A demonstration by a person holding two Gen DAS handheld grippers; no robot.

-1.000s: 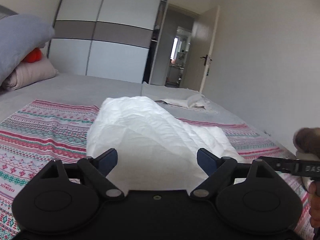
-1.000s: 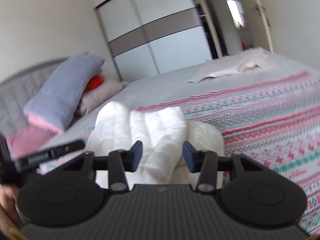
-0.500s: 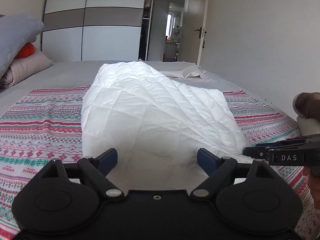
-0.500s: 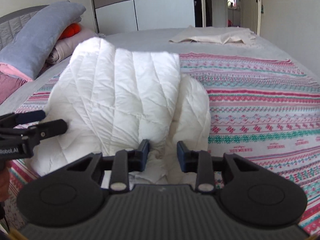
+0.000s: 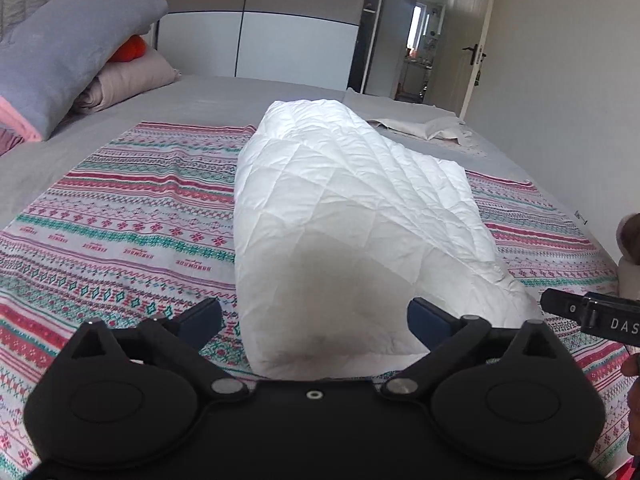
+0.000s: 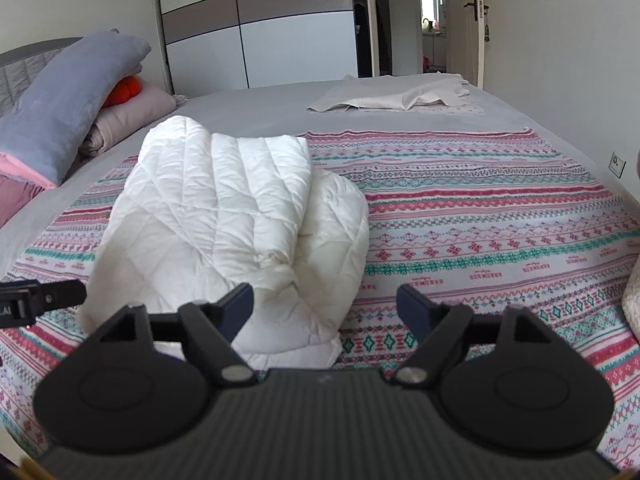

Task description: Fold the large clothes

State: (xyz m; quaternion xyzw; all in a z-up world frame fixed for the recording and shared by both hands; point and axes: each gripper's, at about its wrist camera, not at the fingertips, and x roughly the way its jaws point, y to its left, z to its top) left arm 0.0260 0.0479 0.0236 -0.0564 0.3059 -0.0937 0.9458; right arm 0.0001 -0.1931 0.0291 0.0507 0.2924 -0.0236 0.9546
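Observation:
A white quilted garment (image 5: 352, 216) lies folded in a thick bundle on the patterned blanket (image 5: 120, 232) of the bed. It also shows in the right wrist view (image 6: 224, 224). My left gripper (image 5: 314, 316) is open and empty, its near end of the bundle between the fingers but untouched. My right gripper (image 6: 326, 304) is open and empty, just off the bundle's near right corner. Each gripper's side shows in the other's view: the right one (image 5: 592, 316) and the left one (image 6: 36, 300).
Pillows and folded bedding (image 5: 72, 60) pile at the headboard on the left. A beige cloth (image 6: 392, 98) lies at the far side of the grey bed sheet. A wardrobe (image 5: 260, 20) and an open door (image 5: 424, 40) stand beyond. A wall runs along the right.
My right gripper was nearly shut on the garment's edge and has opened and let go. Both grippers have drawn back a little; the bundle has settled lower on the bed.

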